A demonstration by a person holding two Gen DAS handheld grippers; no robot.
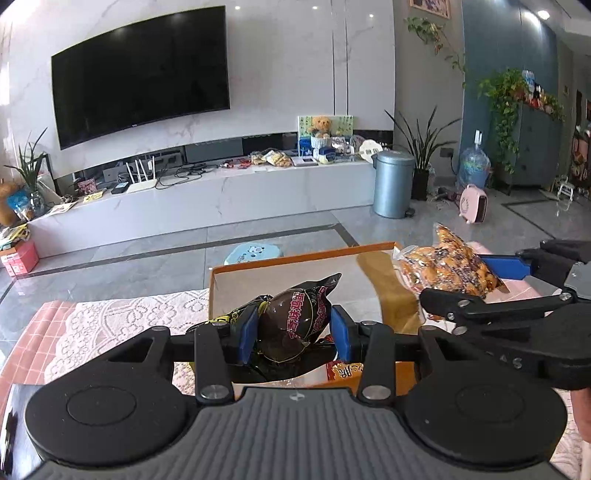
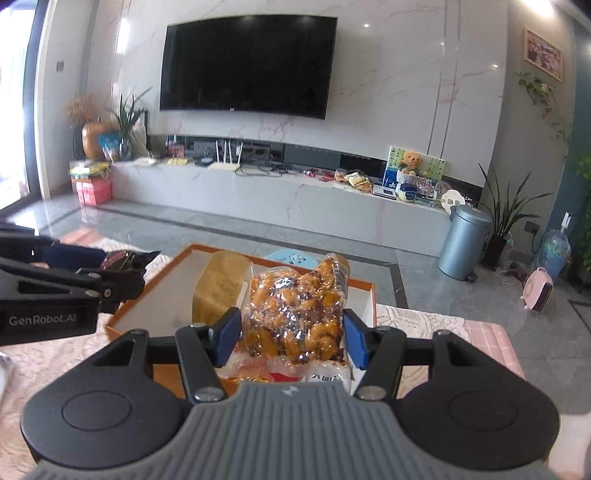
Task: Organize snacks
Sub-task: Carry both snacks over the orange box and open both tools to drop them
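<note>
L claw [image 1: 294,329] clamped on dark egg pkt [image 1: 295,319], R claw [image 2: 291,336] clamped on orange snack bag [image 2: 297,314], both over orange box [image 2: 147,295].

Both views are bright and evenly lit by daylight. Small recessed ceiling spotlights [image 1: 314,6] show as white dots and mirror on the glossy white marble wall [image 1: 280,74]. The polished grey floor tiles [image 2: 332,236] carry soft sheen. In the right wrist view the left edge blows out near a tall window [image 2: 14,110], and the orange vase [image 2: 94,138] there is blurred. Fisheye bending curves the large black television screen [image 1: 140,74]; corners darken.
</note>
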